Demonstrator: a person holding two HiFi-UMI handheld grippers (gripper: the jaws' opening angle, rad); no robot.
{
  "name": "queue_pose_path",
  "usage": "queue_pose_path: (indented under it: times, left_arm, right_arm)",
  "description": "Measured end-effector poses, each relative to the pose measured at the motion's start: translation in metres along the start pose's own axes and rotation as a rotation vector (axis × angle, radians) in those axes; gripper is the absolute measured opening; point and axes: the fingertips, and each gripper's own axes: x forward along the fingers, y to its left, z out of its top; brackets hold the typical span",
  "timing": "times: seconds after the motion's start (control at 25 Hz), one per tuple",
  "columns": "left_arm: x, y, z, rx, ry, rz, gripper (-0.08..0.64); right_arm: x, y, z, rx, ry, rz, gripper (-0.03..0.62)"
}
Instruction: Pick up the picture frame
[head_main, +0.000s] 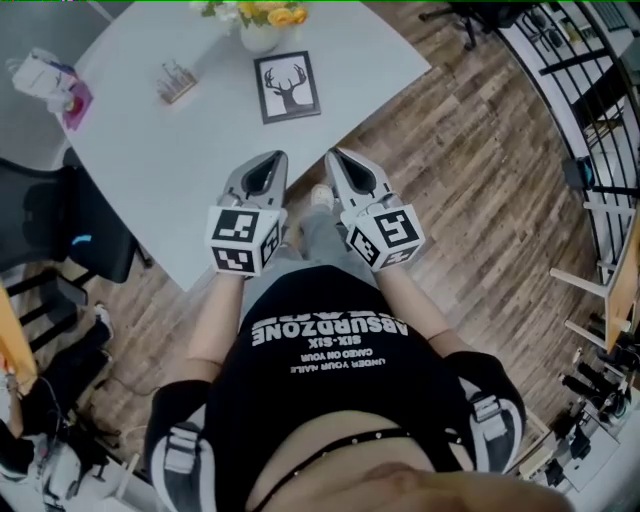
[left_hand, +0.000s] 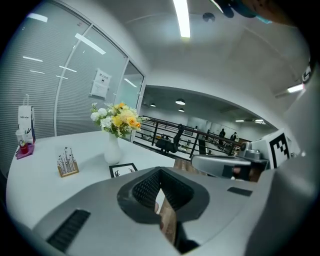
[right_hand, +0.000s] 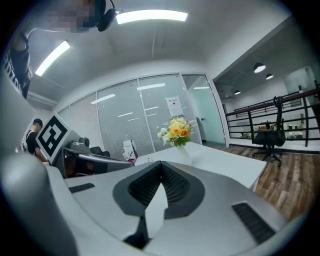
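Observation:
The picture frame (head_main: 287, 87), black-edged with a deer-head print, lies flat on the pale grey table (head_main: 180, 170) near its far side. It also shows small in the left gripper view as the picture frame (left_hand: 123, 170), just beyond the jaws. My left gripper (head_main: 275, 157) and right gripper (head_main: 333, 156) hang side by side over the table's near edge, short of the frame and apart from it. Both point toward it with jaws shut and nothing in them. The left gripper (left_hand: 161, 171) and right gripper (right_hand: 161, 164) fill the lower half of their own views; the right gripper view hides the frame.
A white vase of yellow and white flowers (head_main: 260, 30) stands just behind the frame. A small wooden holder (head_main: 176, 82) sits to its left, a small bag (head_main: 45, 75) at the table's far left. A black chair (head_main: 60, 230) stands left, a railing (head_main: 590, 120) right.

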Motion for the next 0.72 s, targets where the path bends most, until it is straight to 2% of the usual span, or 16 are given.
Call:
queue_pose_path:
  times: [0.32, 0.6, 0.68, 0.72]
  left_arm:
    - [0.081, 0.021, 0.01, -0.021, 0.07, 0.078, 0.015]
    - [0.13, 0.039, 0.001, -0.033, 0.112, 0.152, 0.015]
    - [0.14, 0.047, -0.002, -0.017, 0.123, 0.187, 0.017]
    - [0.143, 0.051, -0.004, -0.011, 0.13, 0.21, 0.017]
  right_arm:
    - [0.046, -0.077, 0.01, 0.026, 0.088, 0.039, 0.017]
    - [0.088, -0.126, -0.024, 0.032, 0.228, 0.091, 0.022]
    - [0.1, -0.136, -0.036, 0.035, 0.273, 0.107, 0.096]
    - [0.106, -0.14, -0.041, 0.038, 0.287, 0.114, 0.107]
